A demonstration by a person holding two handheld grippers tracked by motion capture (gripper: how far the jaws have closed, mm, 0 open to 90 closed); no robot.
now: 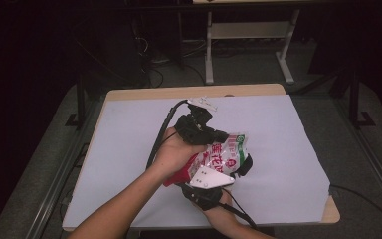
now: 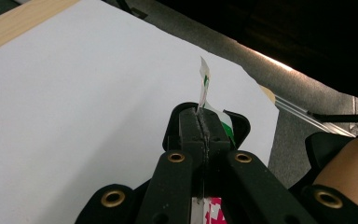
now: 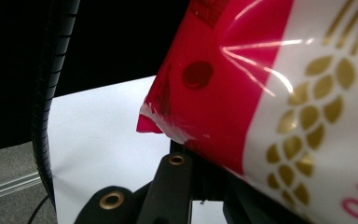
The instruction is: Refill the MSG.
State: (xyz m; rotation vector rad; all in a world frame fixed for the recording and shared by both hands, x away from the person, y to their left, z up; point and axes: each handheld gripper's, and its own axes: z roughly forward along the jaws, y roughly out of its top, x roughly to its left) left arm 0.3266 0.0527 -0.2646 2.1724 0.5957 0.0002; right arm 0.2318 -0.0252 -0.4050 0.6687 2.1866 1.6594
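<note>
the crinkly red, white and green plastic food packet point(image 1: 222, 155) hangs over the white-covered table point(image 1: 278, 149), near its middle; the left gripper point(image 2: 204, 130) pinches its edge, the right gripper point(image 1: 246, 164) clamps its red end.

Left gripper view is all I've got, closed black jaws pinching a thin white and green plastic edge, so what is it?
Observer: A red and white plastic food bag, held above the white table sheet.
Operator: Is the other gripper on it?
Observer: Yes, the right gripper grips its lower red end.
Operator: Any print on it?
Observer: The right gripper view shows gold wheat ears on the white part.
</note>
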